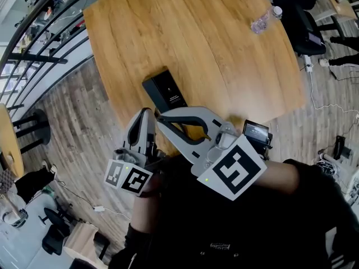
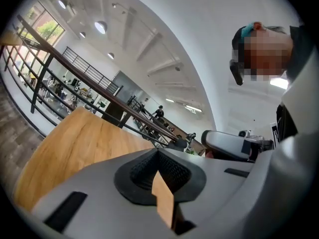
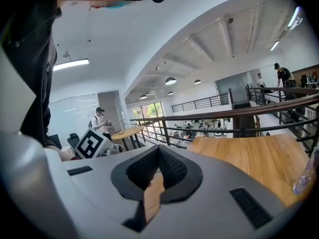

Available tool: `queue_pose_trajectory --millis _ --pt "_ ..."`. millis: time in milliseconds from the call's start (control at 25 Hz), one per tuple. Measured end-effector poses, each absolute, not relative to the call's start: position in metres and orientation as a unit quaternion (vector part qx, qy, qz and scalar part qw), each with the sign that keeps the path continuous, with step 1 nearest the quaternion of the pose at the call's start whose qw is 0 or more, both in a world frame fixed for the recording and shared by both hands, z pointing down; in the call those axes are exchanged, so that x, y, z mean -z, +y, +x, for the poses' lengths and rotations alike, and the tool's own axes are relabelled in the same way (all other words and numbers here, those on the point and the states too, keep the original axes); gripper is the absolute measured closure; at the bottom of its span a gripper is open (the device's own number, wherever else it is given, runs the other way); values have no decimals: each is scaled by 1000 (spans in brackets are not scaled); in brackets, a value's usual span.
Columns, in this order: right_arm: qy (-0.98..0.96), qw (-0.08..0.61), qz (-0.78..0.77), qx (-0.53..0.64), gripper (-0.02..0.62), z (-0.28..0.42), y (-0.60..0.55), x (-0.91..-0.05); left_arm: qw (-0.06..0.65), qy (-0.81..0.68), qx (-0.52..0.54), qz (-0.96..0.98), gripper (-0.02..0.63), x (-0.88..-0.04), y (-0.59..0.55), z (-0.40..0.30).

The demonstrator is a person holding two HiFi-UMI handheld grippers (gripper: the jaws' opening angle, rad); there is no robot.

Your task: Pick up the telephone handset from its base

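Left gripper [image 1: 144, 112] and right gripper [image 1: 159, 116]: fingers together, empty, just beside the black phone [image 1: 164, 92] near the bench [image 1: 213, 49] edge; its white print is unreadable.

No word, brand or number can be read in any view. A small pale label is seen on the black telephone [image 1: 164, 91] at the centre of the head view, but its print cannot be made out. Only black-and-white square patterns are carried by the marker cube [image 1: 128, 176] at lower left and the larger cube [image 1: 231, 171] at lower centre.
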State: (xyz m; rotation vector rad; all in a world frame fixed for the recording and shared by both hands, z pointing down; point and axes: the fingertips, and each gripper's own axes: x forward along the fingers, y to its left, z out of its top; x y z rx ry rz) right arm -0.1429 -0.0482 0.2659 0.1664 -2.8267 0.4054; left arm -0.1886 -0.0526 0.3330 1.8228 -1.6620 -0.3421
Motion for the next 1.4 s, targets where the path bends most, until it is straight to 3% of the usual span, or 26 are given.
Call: queue_pose_trajectory --millis 200,400,440,480,600,960,1400 --pt "-976 157 54 -140 577 -139 -43 -270 322 -620 156 698 607 -362 -52 -210" --pt "-978 155 45 -132 577 -135 -34 -266 367 -597 161 695 607 -408 -46 -225" --pt "-978 152 46 -134 577 -134 -34 -266 377 -589 158 698 599 -416 -46 -225" --pt "-978 149 48 -137 577 -133 -34 -266 384 -581 153 701 549 -424 -46 -225" --pt "-977 147 51 -146 577 -131 -32 -266 401 -563 132 710 530 -444 -42 -224" --pt "-976 154 69 -141 577 -126 -41 -269 455 -501 132 725 389 -489 -38 -214" --pt "-973 169 67 -145 577 -127 -39 -276 503 -453 106 728 379 -542 -28 -217"
